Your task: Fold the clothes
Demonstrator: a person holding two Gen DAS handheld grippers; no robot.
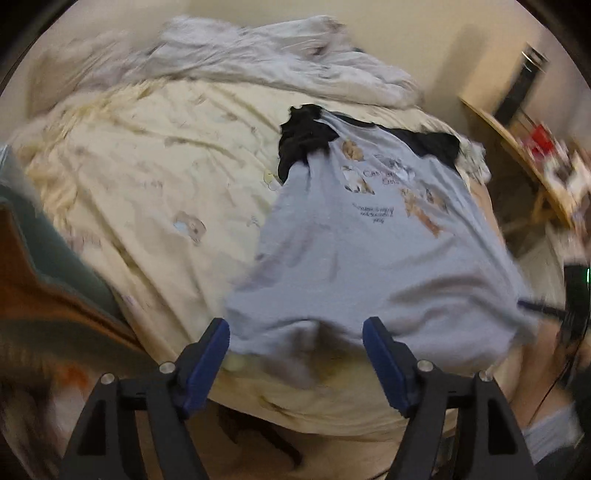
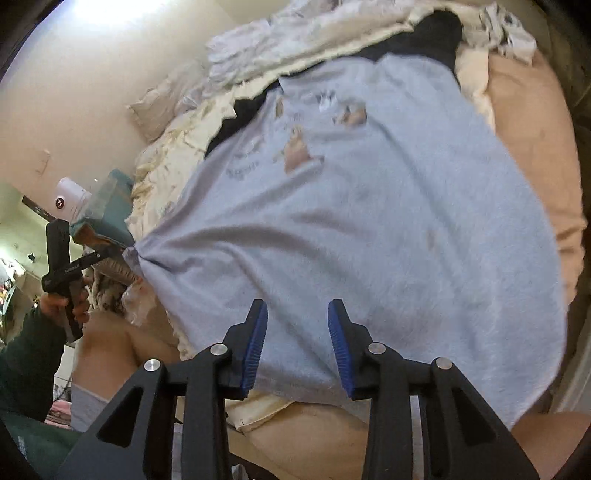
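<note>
A light grey T-shirt [image 1: 369, 251] with small animal prints lies spread, print side up, on the bed; it fills the right wrist view [image 2: 351, 221]. Its far end overlaps a black garment [image 1: 303, 136] [image 2: 439, 33]. My left gripper [image 1: 295, 326] is open wide at the shirt's near hem, the left fingertip touching the hem's corner. My right gripper [image 2: 297, 306] is open just above the hem on its side, with cloth showing between the fingers. A hand holds the left gripper's black handle [image 2: 62, 258] at the shirt's bunched left corner.
The bed has a cream patterned duvet [image 1: 147, 166], with a crumpled pale sheet [image 1: 258, 55] at its far end. A wooden table [image 1: 524, 155] with clutter stands to the right. A teal box [image 2: 110, 195] sits beside the bed, and the person's bare knee [image 2: 107, 350] presses against the mattress edge.
</note>
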